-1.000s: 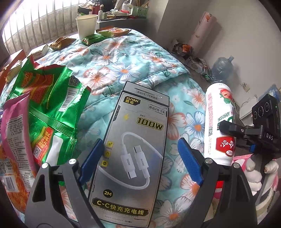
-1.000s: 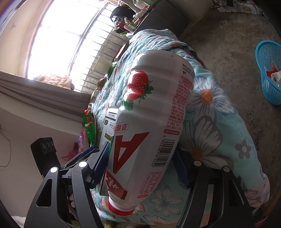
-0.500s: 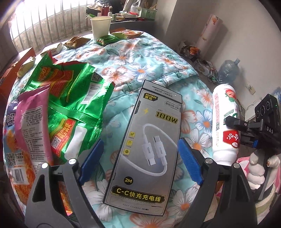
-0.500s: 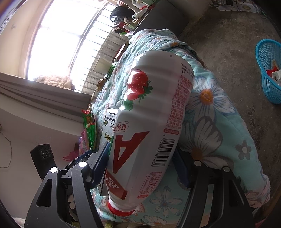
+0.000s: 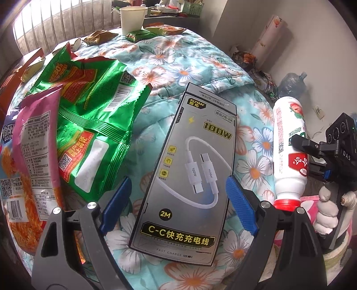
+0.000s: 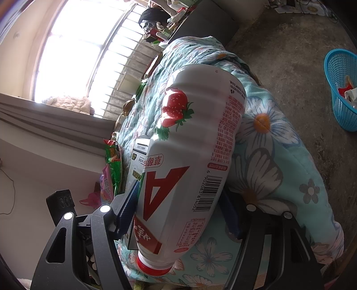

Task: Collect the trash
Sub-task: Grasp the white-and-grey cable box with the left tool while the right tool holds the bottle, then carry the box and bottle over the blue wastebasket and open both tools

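My left gripper point(image 5: 178, 200) is open above a grey charging-cable box point(image 5: 191, 176) that lies flat on the floral quilt point(image 5: 169, 58); its blue pads stand on either side of the box's lower half. My right gripper point(image 6: 178, 212) is shut on a white strawberry-milk bottle point(image 6: 191, 160) with a red cap, held tilted over the quilt's edge. The bottle also shows in the left wrist view point(image 5: 289, 145), at the right. A green snack bag point(image 5: 89, 120) and a pink snack bag point(image 5: 35, 138) lie left of the box.
A paper cup point(image 5: 131, 15) and several small wrappers point(image 5: 140, 35) lie at the quilt's far end. A blue basket point(image 6: 341, 89) holding some trash stands on the concrete floor at the right. A water jug point(image 5: 292, 82) stands by the wall.
My left gripper has pulled back and risen, so the box and snack bags show more fully. My right gripper still holds the bottle in nearly the same place.
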The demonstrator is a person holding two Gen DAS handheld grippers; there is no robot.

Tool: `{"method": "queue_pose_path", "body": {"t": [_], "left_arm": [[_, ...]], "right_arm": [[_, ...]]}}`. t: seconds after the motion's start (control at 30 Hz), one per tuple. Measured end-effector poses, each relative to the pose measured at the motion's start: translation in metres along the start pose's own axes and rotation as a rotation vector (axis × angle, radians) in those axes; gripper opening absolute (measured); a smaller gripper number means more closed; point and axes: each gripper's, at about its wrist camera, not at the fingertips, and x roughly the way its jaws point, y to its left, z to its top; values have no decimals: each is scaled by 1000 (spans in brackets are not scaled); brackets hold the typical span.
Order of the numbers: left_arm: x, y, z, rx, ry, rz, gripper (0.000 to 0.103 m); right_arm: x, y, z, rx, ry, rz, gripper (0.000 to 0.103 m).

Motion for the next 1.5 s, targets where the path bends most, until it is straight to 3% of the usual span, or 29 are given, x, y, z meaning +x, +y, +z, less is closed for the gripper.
{"method": "queue_pose_path", "body": {"t": [0.23,0.43,0.6,0.8,1.03,1.5], "left_arm": [[0,-10,-10,9,49,-79,82],[-3,-21,-19,-2,90,-201,82],[-3,-25,-11,28,44,-113,82],[6,-42,12,117,-1,-59,83],[36,-54,34,186,15,9,84],[67,-57,47,217,37,58,84]], "right_arm": [[1,0,0,3,3,7,66],[0,-5,1,-2,13,20,66],[0,-6,2,-3,28,19,66],[-2,-9,4,24,43,22,67],[-3,-13,7,44,46,34,67],[-5,-26,13,126,31,87,68]]}}
